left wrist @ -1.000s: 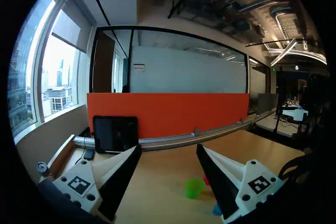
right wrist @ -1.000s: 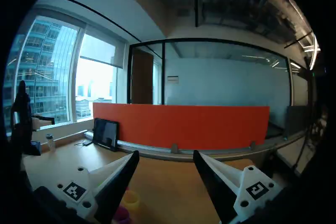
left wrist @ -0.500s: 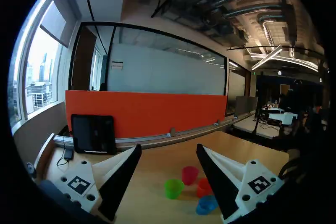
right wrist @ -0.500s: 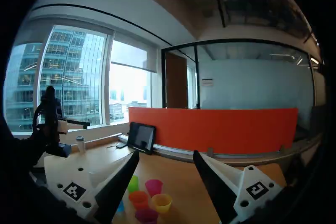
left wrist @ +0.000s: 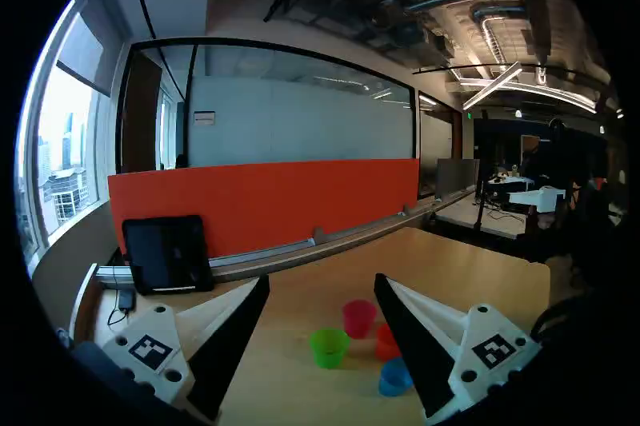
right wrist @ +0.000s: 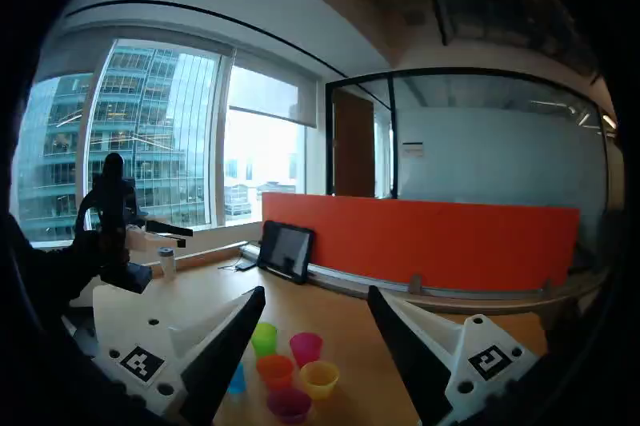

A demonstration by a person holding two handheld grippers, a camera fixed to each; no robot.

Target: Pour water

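Spread and empty, left tool (left wrist: 321,277) and right tool (right wrist: 315,289) are being held facing cups (right wrist: 306,348) judged light, thin-walled, tippy, to be pinched gently mid-wall.

Bright daylight pours through the windows (right wrist: 160,154), washing out one pane; ceiling strip lights (left wrist: 492,86) glow; straight lines bow near edges.

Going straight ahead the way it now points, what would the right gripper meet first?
Probably the orange desk partition. The right gripper, open, seems aimed above the coloured plastic cups, though depth is unclear.
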